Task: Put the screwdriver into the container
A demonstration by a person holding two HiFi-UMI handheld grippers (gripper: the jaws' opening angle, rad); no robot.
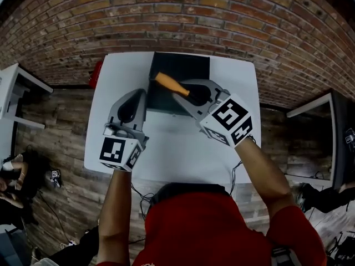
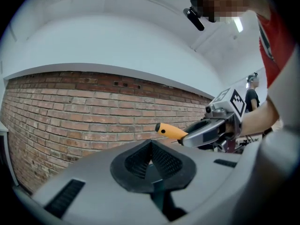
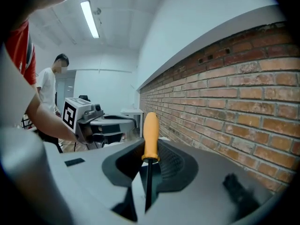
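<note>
The screwdriver has an orange handle and a black shaft. My right gripper is shut on its shaft, and the handle points left and away over the dark container at the table's far middle. In the right gripper view the screwdriver sticks out from between the pads of that gripper. My left gripper hovers over the table, left of the container, shut with nothing in it. From the left gripper view its own jaws meet, with the right gripper and the screwdriver beyond.
The white table stands against a brick wall. A red object sits at the table's far left edge. Other white tables stand at the left and right. A person stands in the background.
</note>
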